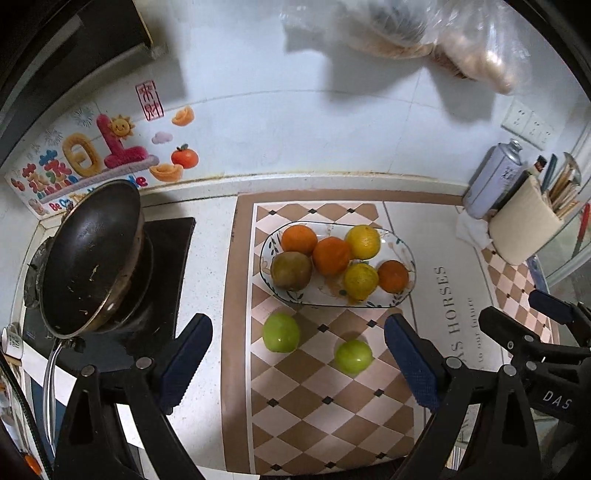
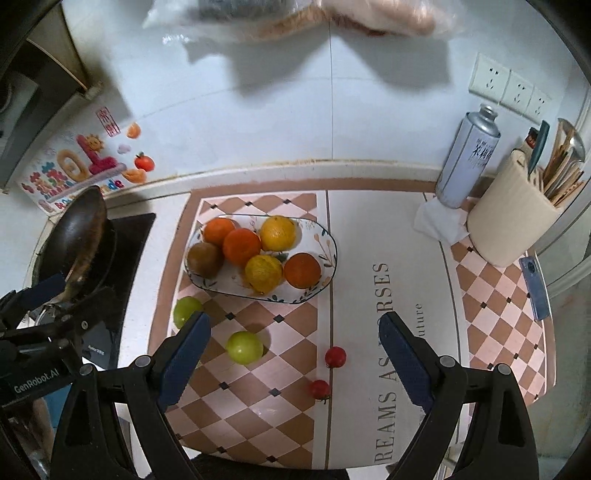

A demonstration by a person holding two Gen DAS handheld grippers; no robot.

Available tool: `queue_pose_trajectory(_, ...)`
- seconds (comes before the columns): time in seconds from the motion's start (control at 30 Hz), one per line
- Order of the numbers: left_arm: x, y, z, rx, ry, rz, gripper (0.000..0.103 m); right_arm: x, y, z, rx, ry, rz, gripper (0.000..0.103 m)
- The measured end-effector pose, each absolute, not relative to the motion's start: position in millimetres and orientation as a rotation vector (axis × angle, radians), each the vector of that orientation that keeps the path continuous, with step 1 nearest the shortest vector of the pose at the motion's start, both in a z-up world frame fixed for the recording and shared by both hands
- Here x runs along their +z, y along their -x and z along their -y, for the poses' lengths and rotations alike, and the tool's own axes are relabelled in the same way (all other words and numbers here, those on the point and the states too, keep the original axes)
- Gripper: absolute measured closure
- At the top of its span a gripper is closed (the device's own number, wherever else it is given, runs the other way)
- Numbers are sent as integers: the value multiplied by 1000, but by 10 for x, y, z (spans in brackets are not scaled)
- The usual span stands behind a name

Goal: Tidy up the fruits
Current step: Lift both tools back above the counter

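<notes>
An oval glass plate (image 1: 404,282) (image 2: 330,258) on the checkered mat holds several oranges, yellow citrus and a brownish fruit (image 1: 291,270). Two green fruits lie on the mat in front of it, one on the left (image 1: 280,332) (image 2: 186,310) and one on the right (image 1: 352,356) (image 2: 244,347). Two small red tomatoes (image 2: 335,356) (image 2: 320,388) lie further right. My left gripper (image 1: 298,363) is open and empty above the green fruits. My right gripper (image 2: 294,360) is open and empty above the tomatoes; it also shows at the right of the left wrist view (image 1: 532,325).
A dark wok (image 1: 90,254) sits on the stove at the left. A spray can (image 2: 467,158), a utensil holder (image 2: 509,218), a white cloth (image 2: 439,221) and a phone (image 2: 535,290) stand at the back right. Plastic bags (image 1: 424,33) hang above on the wall.
</notes>
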State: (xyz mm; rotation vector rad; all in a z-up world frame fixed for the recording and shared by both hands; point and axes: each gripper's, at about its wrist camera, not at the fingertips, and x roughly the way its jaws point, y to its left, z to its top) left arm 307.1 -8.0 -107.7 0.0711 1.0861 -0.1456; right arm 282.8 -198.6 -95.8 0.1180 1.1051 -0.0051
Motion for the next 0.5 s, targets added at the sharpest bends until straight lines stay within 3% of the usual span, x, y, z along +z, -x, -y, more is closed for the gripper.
queue_pose_trajectory(0.5,-989,-2885,26,-127,-54,-1067,8,-1013,-2701,1949,16,-194,-1118,8)
